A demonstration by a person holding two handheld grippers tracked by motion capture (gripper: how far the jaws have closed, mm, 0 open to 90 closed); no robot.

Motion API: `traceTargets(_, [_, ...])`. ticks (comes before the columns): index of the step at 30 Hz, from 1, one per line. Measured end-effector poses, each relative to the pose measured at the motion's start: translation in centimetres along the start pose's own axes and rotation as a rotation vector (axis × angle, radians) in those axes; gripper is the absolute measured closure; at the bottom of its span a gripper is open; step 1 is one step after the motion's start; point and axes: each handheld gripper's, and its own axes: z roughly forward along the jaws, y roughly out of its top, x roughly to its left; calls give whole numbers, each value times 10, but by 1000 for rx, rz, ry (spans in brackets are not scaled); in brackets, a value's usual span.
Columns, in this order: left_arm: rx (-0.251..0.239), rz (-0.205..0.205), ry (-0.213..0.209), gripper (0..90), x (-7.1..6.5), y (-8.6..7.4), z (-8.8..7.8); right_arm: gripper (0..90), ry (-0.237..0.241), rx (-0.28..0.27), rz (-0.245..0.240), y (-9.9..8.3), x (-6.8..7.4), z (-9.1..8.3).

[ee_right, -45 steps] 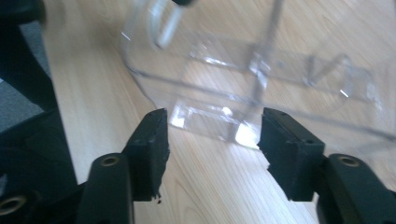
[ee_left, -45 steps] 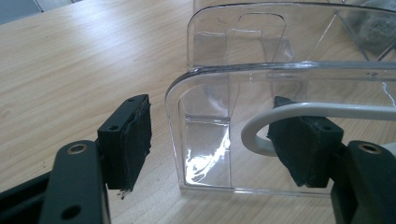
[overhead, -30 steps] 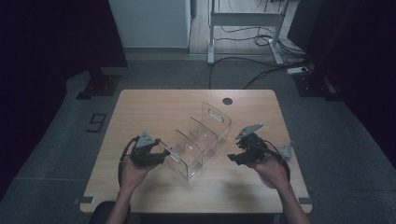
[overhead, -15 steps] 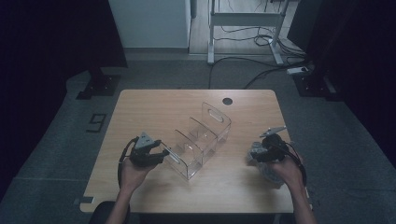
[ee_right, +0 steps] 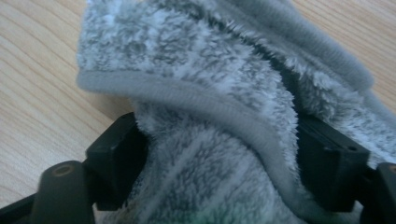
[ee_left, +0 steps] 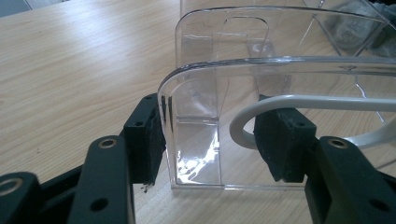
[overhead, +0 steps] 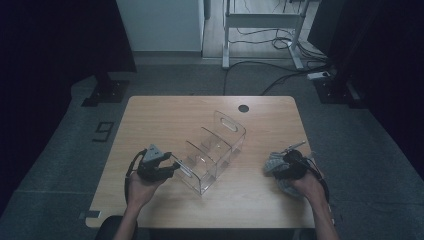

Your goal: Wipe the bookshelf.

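Left gripper: I see my left gripper (overhead: 172, 170) at the near left of the table (overhead: 165, 112), with its jaws astride the near end wall of the clear organiser (overhead: 212, 150).
Left grip: in the left gripper view the left pad (ee_left: 148, 135) lies against the outside of that wall, and the right pad (ee_left: 280, 140) sits inside, against the white rim of the handle cut-out. I read it as clamped on the wall; the jaws have just been closing, then settled.
Organiser: it stands upright near the middle of the table, running diagonally from near left to far right. Clear dividers split it into compartments, and a handle slot shows in its far end wall.
Right gripper: my right gripper (overhead: 277, 167) is low at the near right of the table, well apart from the organiser.
Right grip: in the right gripper view a fluffy grey cloth (ee_right: 210, 107) bunches between both pads and spills over them. The jaws have just been opening, yet the cloth touches both pads, so I take it as held.
Cloth: the grey cloth (overhead: 274, 164) lies bundled on the wood at the right gripper.
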Motion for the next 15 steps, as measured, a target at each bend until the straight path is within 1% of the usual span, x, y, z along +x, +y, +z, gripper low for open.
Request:
traceTargets(3, [0, -1, 0, 445, 0, -1, -1, 199, 0, -7, 0, -1, -1, 1])
traceTargets(5, [-1, -1, -2, 445, -1, -2, -3, 230, -3, -7, 0, -1, -1, 0])
traceTargets(8, [0, 0, -6, 446, -2, -3, -5, 319, -18, -10, 18, -2, 0, -2])
traceTargets(11, [1, -1, -14, 446, -3, -5, -7, 447, -23, -10, 44, -2, 1, -5])
traceTargets(15, [4, 6, -23, 446, -4, -7, -10, 560, -22, -3, 70, -3, 3, -7])
